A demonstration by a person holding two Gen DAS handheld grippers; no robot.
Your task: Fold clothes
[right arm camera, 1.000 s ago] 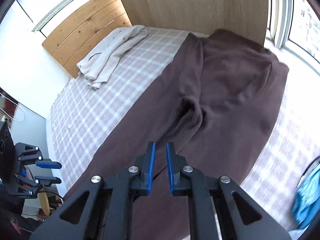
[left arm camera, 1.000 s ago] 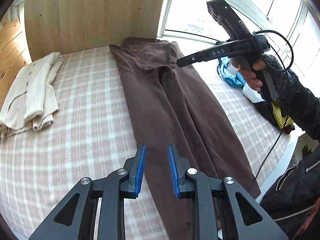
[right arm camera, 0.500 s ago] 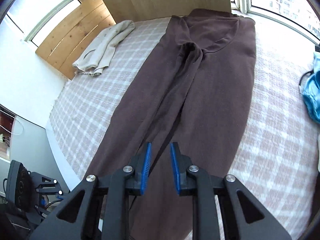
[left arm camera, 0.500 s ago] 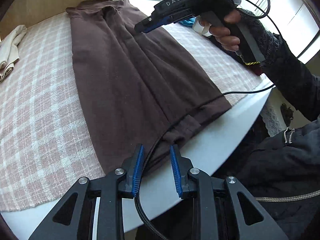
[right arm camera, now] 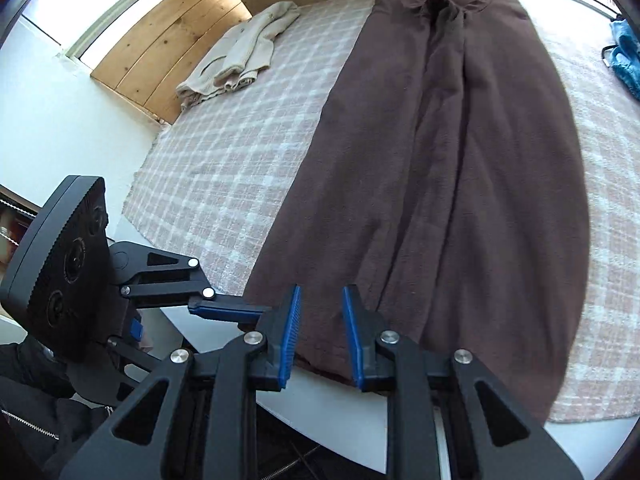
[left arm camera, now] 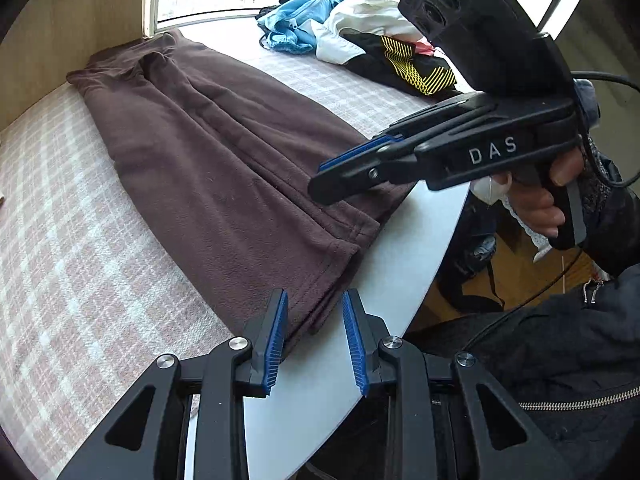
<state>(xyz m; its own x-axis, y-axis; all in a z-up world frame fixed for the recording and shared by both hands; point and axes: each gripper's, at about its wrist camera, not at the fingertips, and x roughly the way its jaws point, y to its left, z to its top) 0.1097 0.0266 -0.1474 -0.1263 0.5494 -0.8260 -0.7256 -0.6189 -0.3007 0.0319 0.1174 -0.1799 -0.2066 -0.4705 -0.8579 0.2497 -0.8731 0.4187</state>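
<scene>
Brown trousers (left arm camera: pixel 224 168) lie flat lengthwise on a pink checked cloth (left arm camera: pixel 60 240), waist at the far end, leg hems at the near table edge; they also show in the right wrist view (right arm camera: pixel 460 184). My left gripper (left arm camera: pixel 314 340) is open and empty, its fingers astride the near hem corner. My right gripper (right arm camera: pixel 318 324) is open and empty just above the hems; it also shows in the left wrist view (left arm camera: pixel 332 176), hovering over the other leg's hem. The left gripper appears in the right wrist view (right arm camera: pixel 224 306), at the left.
A folded cream cardigan (right arm camera: pixel 240 56) lies at the far left of the cloth. A pile of clothes, blue, white, black and yellow (left arm camera: pixel 360 40), sits by the window. The white table edge (left arm camera: pixel 400 264) runs under the hems. Wooden wall panels stand behind.
Both grippers have drawn back from the trousers' middle toward the near hems and come lower. Both have opened a little wider. The trousers have not moved.
</scene>
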